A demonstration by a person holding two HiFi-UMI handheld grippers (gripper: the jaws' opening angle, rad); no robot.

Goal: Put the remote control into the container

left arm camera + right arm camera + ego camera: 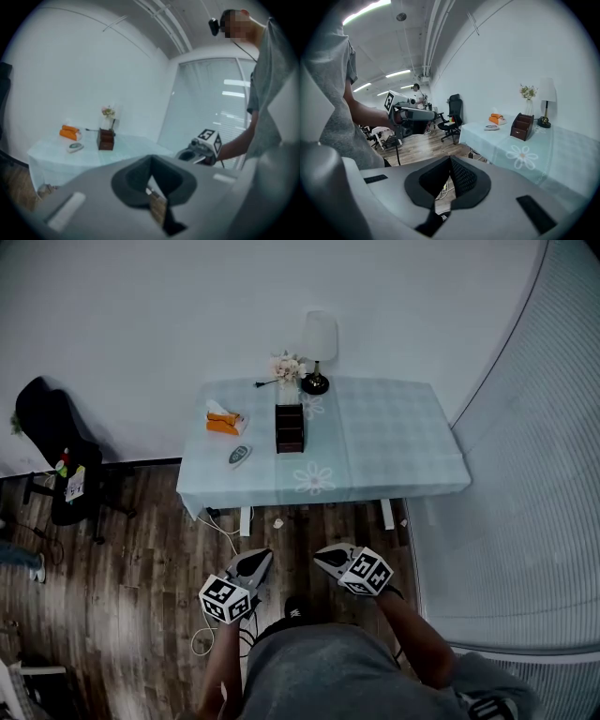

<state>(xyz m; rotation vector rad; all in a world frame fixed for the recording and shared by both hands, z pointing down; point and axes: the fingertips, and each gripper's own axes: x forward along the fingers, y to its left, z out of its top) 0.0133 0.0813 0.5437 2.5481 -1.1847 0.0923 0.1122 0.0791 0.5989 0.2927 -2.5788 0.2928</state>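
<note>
currently the dark brown container [290,428] is standing upright on the table [403,442] with the pale checked cloth, left of the table's middle; its tiered compartments are showing only shadow, and what is lying in them is too dark to tell. the remote control [240,455] is lying flat on the cloth outside it, near the container at its 8 o'clock and not touching it. an orange tissue pack [225,422] is sitting at the container's 9 o'clock, a vase of flowers [287,368] is standing just behind it at 12 o'clock, and a lamp [318,348] is standing at 1 o'clock. a black office chair [56,442] is standing on the wood floor [141,549] at the table's 9 o'clock, and a white cable [223,527] is trailing by the table's near edge. the left gripper [257,560] and the right gripper [325,556] are hanging side by side over the floor at the table's 6 o'clock, well apart from it, both pointing toward it; each one's jaws are pressing together with nothing between them
</note>
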